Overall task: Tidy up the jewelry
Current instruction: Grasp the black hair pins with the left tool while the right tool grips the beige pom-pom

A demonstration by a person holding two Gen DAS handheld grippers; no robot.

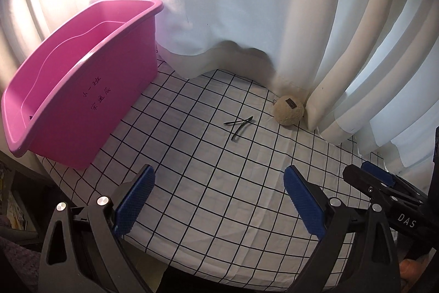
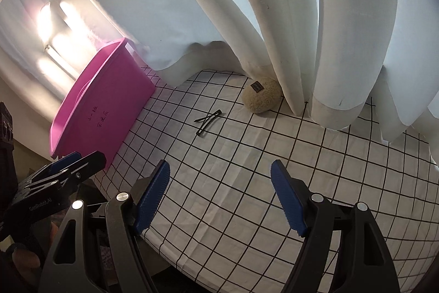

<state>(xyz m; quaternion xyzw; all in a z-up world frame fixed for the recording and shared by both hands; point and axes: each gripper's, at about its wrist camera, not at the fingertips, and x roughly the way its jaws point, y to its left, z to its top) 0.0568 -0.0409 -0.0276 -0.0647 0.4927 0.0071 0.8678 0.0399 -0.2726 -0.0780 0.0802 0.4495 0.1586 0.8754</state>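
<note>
Two thin black hair clips (image 1: pixel 239 127) lie crossed on the checked tablecloth (image 1: pixel 208 183), also in the right wrist view (image 2: pixel 207 120). A beige fluffy scrunchie (image 1: pixel 289 109) with a small dark tag lies behind them by the curtain, also in the right wrist view (image 2: pixel 260 94). A pink plastic bin (image 1: pixel 79 89) stands at the left, seemingly empty, also in the right wrist view (image 2: pixel 104 106). My left gripper (image 1: pixel 219 199) is open and empty, well short of the clips. My right gripper (image 2: pixel 219 197) is open and empty, also short of them.
White curtains (image 1: pixel 274 4) hang along the back and right, draping onto the cloth. The table's front edge (image 1: pixel 192 271) is just under both grippers. The right gripper shows at the right of the left wrist view (image 1: pixel 384 183); the left gripper shows at the left of the right wrist view (image 2: pixel 68 169).
</note>
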